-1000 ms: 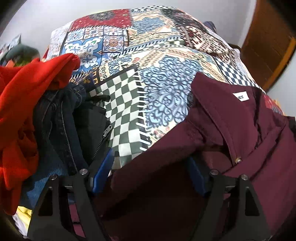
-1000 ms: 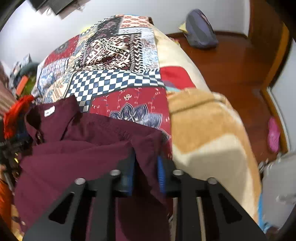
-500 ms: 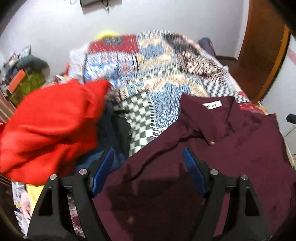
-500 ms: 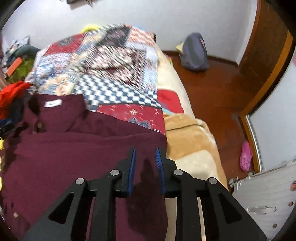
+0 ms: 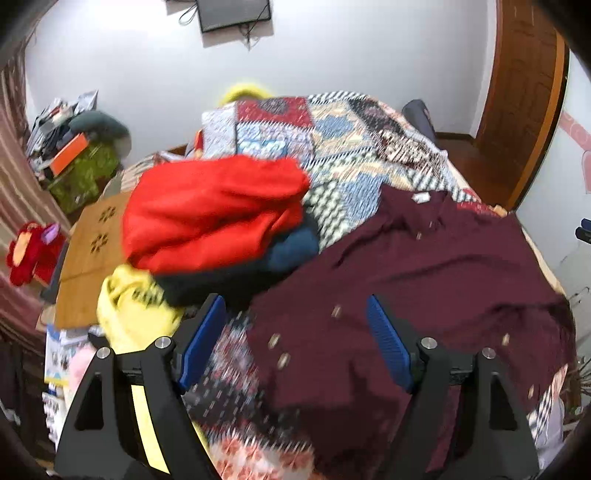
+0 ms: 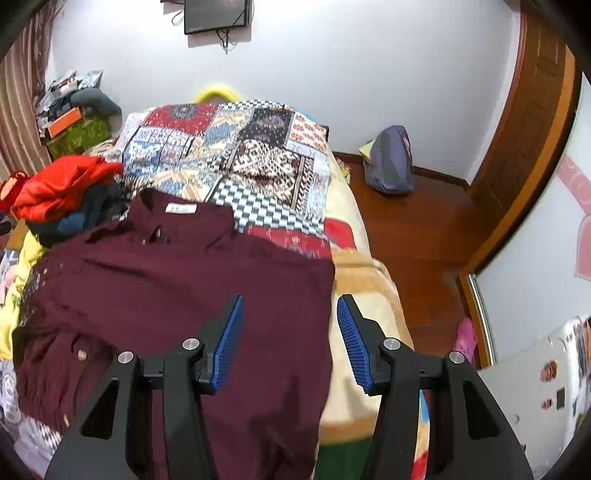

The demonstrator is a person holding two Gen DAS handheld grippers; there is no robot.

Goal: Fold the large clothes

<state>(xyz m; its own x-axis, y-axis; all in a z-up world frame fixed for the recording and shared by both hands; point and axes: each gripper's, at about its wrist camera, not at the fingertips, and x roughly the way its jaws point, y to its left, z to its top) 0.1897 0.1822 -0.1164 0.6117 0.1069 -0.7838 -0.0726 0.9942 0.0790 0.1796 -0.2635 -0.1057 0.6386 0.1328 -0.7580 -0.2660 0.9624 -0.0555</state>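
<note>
In the left wrist view, the left gripper point(image 5: 295, 332) hung above the bed point(image 5: 332, 125) with its two blue pads spread wide apart and nothing between them. One maroon shirt point(image 5: 443, 280) lay spread over the near right part of the bed, its collar and white neck label toward the far end. Several small pale buttons showed along its front; blur kept me from counting them. At the bed's left edge sat one heap of clothes: one red garment point(image 5: 210, 214) on top, dark blue and black pieces under it, and one yellow garment point(image 5: 133, 306) at the near side. One patchwork quilt point(image 5: 369, 147) covered the far half of the bed. One dark screen point(image 5: 232, 13) hung on the wall behind.

In the right wrist view, the right gripper point(image 6: 290, 332) was also parted, its two blue pads clear of the cloth, above the shirt's point(image 6: 177, 280) right edge near the bed's right side. A cream and tan blanket point(image 6: 369, 302) showed under that edge. The red garment point(image 6: 62, 188) lay at the bed's left edge beside the collar. One grey-blue bag point(image 6: 389, 162) stood on the wooden floor point(image 6: 424, 229) by the wall, and one pink shoe point(image 6: 465, 336) lay on the floor near the mirror frame.
</note>
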